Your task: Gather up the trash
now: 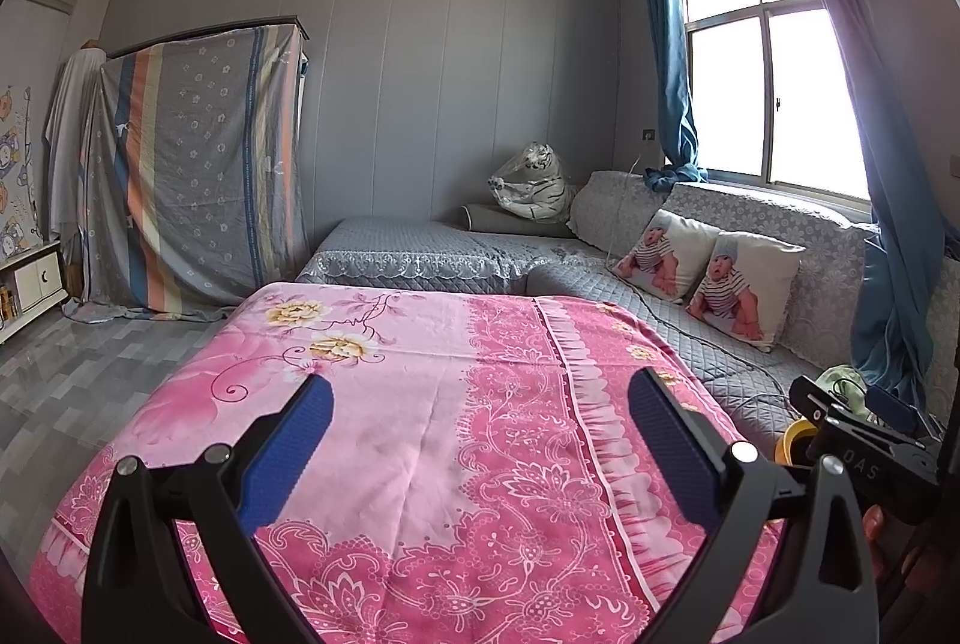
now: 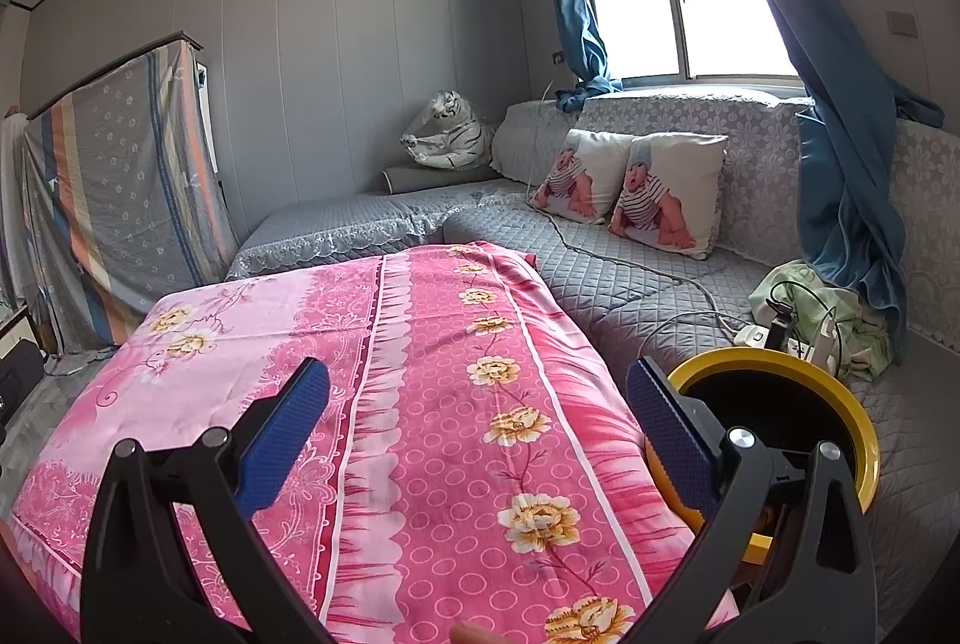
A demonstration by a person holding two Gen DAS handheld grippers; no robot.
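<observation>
A yellow bin [image 2: 840,392] with a dark inside stands at the pink table's right edge, right beside my right gripper's right finger; in the left wrist view only a sliver of the yellow bin [image 1: 792,440] shows. My left gripper [image 1: 480,404] hovers open over the pink floral cloth [image 1: 420,404], nothing between its blue pads. My right gripper [image 2: 480,398] is also open and empty above the pink floral cloth [image 2: 432,374]. The right gripper [image 1: 864,416] appears in the left wrist view at the far right edge. No loose trash shows on the cloth.
A grey L-shaped sofa [image 2: 630,248] with two baby-print cushions [image 2: 666,188] runs behind and to the right. A power strip and cables [image 2: 780,332] lie on it near a green cloth [image 2: 804,284]. A covered wardrobe [image 1: 192,176] stands at left, grey tiled floor [image 1: 90,374] before it.
</observation>
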